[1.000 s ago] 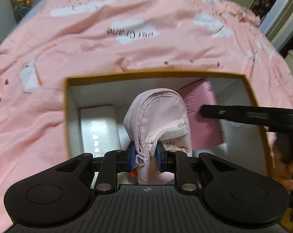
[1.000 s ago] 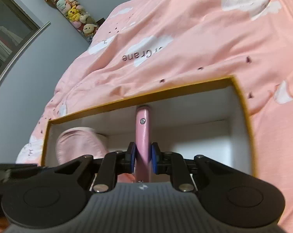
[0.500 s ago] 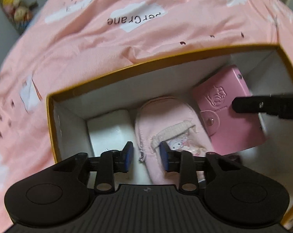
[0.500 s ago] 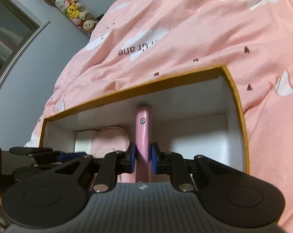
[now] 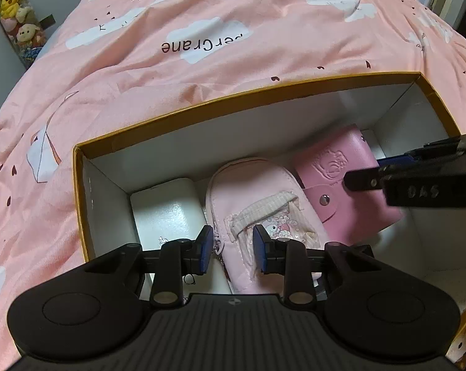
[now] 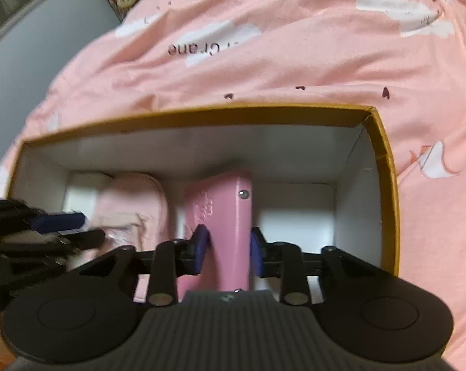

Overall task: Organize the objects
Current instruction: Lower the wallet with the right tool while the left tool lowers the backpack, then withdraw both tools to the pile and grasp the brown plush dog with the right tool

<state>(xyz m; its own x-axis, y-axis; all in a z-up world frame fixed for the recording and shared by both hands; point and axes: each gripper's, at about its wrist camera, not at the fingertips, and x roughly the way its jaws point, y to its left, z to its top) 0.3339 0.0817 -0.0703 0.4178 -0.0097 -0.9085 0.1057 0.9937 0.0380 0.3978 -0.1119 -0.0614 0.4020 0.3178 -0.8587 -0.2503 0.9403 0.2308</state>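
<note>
An orange-rimmed white box [image 5: 233, 99] lies on the bed. In it, from left to right, are a white case [image 5: 165, 210], a pale pink zip pouch [image 5: 257, 191] and a pink snap wallet [image 5: 335, 185]. My left gripper [image 5: 233, 249] hangs just above the pouch's near end. Its jaws are closing with the pouch between them, and the pads do not press it. My right gripper [image 6: 226, 247] straddles the wallet [image 6: 226, 216], which stands on edge and leans left. Its jaws are opening, with small gaps at the pads. The right gripper [image 5: 369, 171] also shows from the side over the wallet.
A pink duvet with white clouds [image 5: 202, 31] surrounds the box [image 6: 202, 113]. Bare white box floor [image 6: 294, 216] shows right of the wallet. Plush toys [image 5: 13, 9] hang at the far left by a grey wall. The left gripper [image 6: 63, 228] reaches in beside the pouch [image 6: 131, 198].
The left gripper let go of the pouch, which now lies flat in the box. The right gripper's pads came off the wallet, which has tipped to the left.
</note>
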